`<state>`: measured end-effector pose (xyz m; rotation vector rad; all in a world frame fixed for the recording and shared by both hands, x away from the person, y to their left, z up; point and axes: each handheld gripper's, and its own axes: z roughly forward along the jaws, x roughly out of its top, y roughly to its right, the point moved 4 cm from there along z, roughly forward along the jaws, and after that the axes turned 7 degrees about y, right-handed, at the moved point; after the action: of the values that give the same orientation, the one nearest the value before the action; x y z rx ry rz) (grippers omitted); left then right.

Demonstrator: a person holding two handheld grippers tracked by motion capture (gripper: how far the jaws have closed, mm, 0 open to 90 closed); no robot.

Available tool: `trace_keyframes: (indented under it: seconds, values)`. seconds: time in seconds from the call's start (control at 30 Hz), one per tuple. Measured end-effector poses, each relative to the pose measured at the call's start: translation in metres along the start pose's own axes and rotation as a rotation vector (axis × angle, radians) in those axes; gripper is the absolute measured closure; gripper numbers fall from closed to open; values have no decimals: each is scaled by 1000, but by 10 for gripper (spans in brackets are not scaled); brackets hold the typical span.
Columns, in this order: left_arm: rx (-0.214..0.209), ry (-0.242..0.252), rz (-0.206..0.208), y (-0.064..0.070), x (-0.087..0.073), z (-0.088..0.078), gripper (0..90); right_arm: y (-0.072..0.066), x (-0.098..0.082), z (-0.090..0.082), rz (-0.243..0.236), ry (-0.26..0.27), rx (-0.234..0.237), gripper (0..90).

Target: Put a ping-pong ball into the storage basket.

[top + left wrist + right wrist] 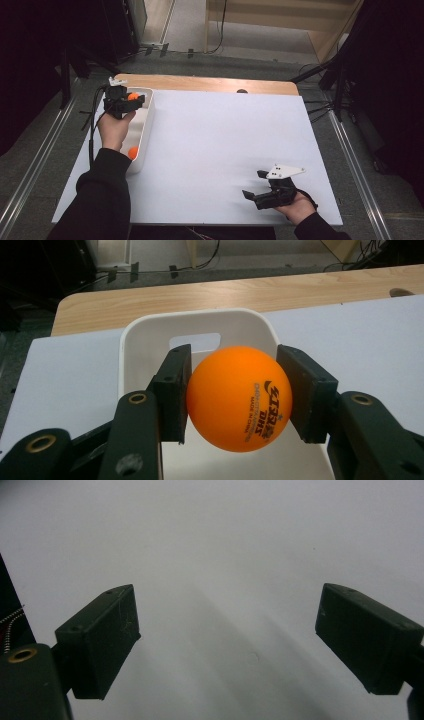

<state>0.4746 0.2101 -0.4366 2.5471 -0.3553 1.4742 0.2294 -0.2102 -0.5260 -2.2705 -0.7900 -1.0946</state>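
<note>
The person wears black long sleeves, and each hand carries a black two-jaw tool, the left gripper with brass-ringed screw holes and a trailing black cable, the right gripper topped by a grey three-cornered plate.

Smooth matt orange ball, glossy white plastic bin, wooden tabletop.

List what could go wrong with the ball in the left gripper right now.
1. The orange ping-pong ball is smooth and round; the left gripper holds it by two flat pads only, so it may squirt out.
2. Released from above the white bin, it might bounce out, or strike the other orange ball.
</note>
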Motion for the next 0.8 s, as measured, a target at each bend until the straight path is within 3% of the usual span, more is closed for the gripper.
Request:
trace_keyframes:
  seconds: [0.23, 0.4, 0.8]
  values:
    - [1, -2, -10, 0, -1, 2, 508, 0, 0, 0, -2, -1, -1, 91]
    - [2, -45, -44, 0, -5, 7, 508, 0, 0, 0, -3, 0, 1, 91]
    - [25, -80, -17, 3, -9, 12, 507, 0, 0, 0, -3, -1, 0, 91]
